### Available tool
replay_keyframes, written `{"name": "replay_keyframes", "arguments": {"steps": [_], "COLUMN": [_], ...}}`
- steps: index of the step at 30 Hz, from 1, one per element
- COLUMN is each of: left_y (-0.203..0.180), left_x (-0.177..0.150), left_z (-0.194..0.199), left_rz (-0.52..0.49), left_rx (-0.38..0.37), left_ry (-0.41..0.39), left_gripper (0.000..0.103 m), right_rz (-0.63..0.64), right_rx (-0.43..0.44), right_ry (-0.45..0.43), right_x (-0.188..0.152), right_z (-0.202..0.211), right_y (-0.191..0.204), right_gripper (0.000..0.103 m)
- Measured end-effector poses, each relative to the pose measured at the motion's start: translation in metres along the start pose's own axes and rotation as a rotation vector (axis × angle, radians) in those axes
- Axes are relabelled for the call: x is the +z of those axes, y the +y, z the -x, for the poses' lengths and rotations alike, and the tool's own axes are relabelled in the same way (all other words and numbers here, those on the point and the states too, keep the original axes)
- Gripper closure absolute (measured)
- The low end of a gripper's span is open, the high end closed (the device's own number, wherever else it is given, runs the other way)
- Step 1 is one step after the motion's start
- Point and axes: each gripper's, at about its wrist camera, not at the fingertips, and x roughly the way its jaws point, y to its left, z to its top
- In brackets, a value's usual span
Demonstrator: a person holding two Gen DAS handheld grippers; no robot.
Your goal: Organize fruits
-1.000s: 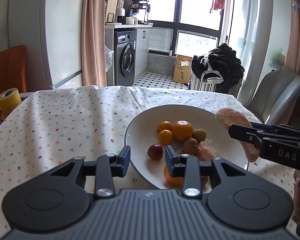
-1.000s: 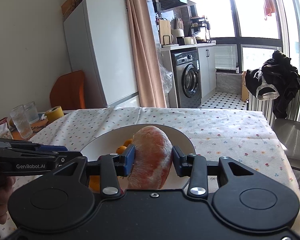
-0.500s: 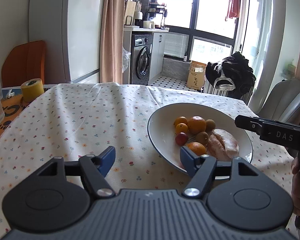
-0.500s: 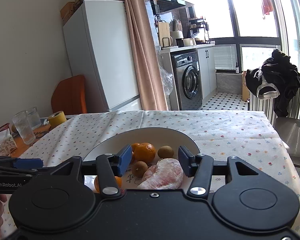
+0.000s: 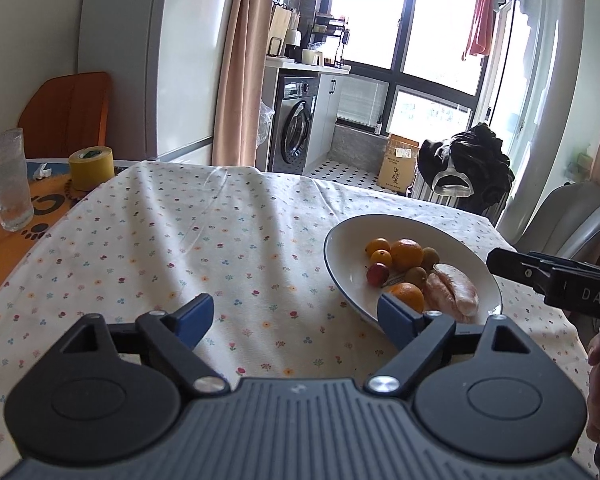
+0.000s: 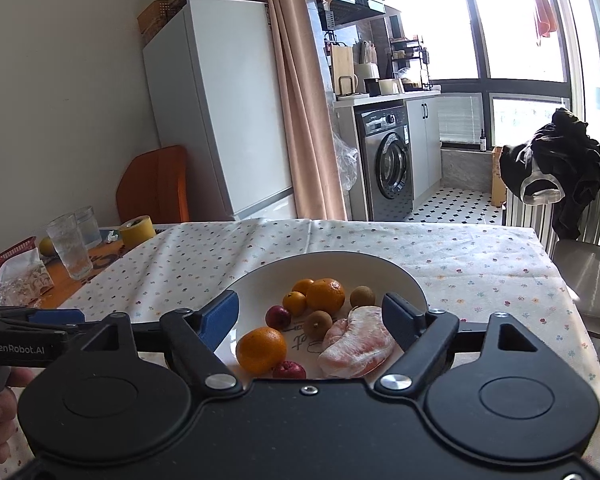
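All visible fruit sits inside plate [image 6: 404, 276], peeled pomelo [image 6: 356, 344] nearest. Right gripper [image 6: 312, 316] and left gripper [image 5: 296, 316] spread, empty. Task looks near done.

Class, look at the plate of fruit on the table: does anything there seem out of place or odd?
Yes. The peeled pomelo segments lie bare on the white plate, while the oranges and kiwis around them keep their skins. Nothing is spilled or broken.

Water glass [image 5: 7, 180] beside yellow tape roll [image 5: 91, 167]; floral tablecloth [image 5: 204, 240].
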Motion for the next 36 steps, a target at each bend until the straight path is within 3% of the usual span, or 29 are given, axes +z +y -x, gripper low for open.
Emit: {"name": "replay_keyframes", "arguments": {"steps": [12,29,36], "left_y": [0.019,0.028,0.021], "left_x": [-0.007,-0.014,-0.012], "left_z": [0.028,0.077,0.102], "left_rz": [0.009,-0.017,-0.033], "left_rx": [-0.007,-0.049,-0.025], "left_ry": [0.0,0.009,-0.006], "left_gripper": [0.006,0.004,0.004], "right_rz": [0.033,0.012,0.007], "right_rx": [-0.022,-0.017,-0.027], "right_ry": [0.005,0.074,0.074], "right_x": [-0.001,-0.005,-0.006], "right_z": [0.02,0.063,0.09], "right_y": [0.026,0.053,0.06], "right_gripper": [0.002,0.0,0.0]}}
